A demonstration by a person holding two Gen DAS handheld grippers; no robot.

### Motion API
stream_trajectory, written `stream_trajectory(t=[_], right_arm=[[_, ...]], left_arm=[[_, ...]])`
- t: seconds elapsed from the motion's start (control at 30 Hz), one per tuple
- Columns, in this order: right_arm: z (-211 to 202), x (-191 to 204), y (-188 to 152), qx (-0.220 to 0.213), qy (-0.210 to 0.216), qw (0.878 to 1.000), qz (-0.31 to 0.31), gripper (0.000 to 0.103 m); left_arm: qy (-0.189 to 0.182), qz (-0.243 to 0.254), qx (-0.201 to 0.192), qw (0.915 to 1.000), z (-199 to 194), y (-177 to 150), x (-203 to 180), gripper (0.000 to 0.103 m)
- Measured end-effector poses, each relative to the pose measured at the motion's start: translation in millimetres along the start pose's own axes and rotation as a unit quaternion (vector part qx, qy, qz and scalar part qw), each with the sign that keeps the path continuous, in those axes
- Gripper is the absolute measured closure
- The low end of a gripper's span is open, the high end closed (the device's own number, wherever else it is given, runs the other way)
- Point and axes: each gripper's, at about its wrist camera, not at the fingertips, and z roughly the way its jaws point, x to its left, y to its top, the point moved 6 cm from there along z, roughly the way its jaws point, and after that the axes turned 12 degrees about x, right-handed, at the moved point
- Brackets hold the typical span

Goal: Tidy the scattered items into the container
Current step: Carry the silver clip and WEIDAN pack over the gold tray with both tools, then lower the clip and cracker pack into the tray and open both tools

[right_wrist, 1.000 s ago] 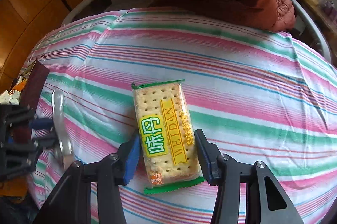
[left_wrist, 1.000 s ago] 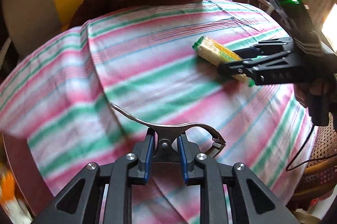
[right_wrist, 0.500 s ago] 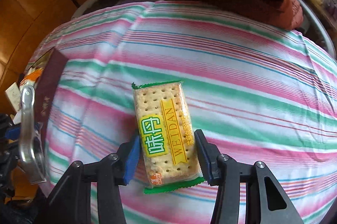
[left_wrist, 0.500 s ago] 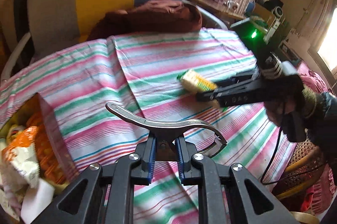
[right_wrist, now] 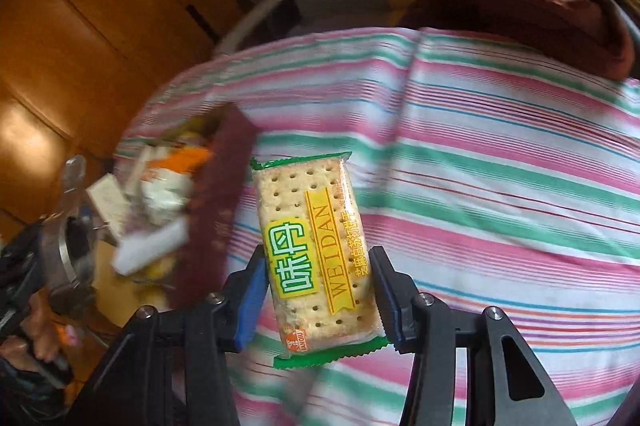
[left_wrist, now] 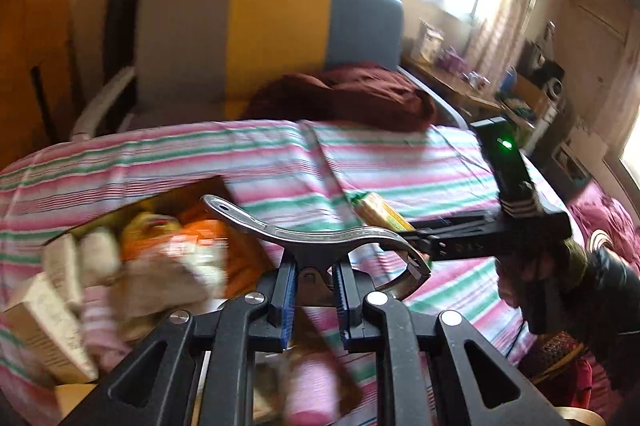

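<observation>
Left wrist view: a striped cloth (left_wrist: 400, 162) covers the table; a chair (left_wrist: 276, 38) with a maroon garment (left_wrist: 352, 98) stands at 12 o'clock, a bright window beyond. The left gripper (left_wrist: 314, 290) clamps a metal tool (left_wrist: 320, 246); the box (left_wrist: 216, 186) of packets lies at 9 o'clock.

Right wrist view: the right gripper (right_wrist: 318, 290) pinches a cracker packet (right_wrist: 316, 250), held above the cloth, the box at 10 o'clock.

Both grippers have lifted off the striped cloth (right_wrist: 500, 154). The left gripper (left_wrist: 311, 300) has carried the metal opener (left_wrist: 320, 242) over the open box (left_wrist: 132, 266) of snacks. The right gripper (right_wrist: 318, 290) has brought the cracker packet (right_wrist: 316, 250) up beside the box's right wall.
</observation>
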Motion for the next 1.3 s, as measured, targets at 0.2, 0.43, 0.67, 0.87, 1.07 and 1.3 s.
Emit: stream_trajectory(t=[0.2,0.43,0.67,0.87,1.07,1.3], right_arm=[[7.4,56.6,9.9,-0.011,0.039,0.999,0.003,0.053],[25.3,98.9,17.9,-0.014,0.061,0.998,0.029,0.053],[48.3,113.3,23.7,0.006,0.051,0.997,0.055,0.051],[60.1,111.9,18.8,0.016,0.049,0.996,0.066,0.049],[56.1,110.8,12.7,0.012,0.056,0.996,0.062,0.047],[56.0,112.0,11.4,0.002,0.060,0.997,0.048,0.048]], left_arm=[[0.041,-0.048,-0.013,0.9979,-20.5,-13.0,70.9,0.087],[0.068,-0.086,0.001,0.9940,-10.6,-23.9,127.4,0.087],[0.075,-0.094,0.015,0.9926,8.6,-18.8,153.9,0.087],[0.085,-0.077,0.045,0.9924,32.9,-17.4,160.6,0.087],[0.079,-0.074,0.075,0.9913,54.0,-13.1,169.5,0.082],[0.049,-0.102,0.086,0.9898,58.6,-10.2,178.5,0.073]])
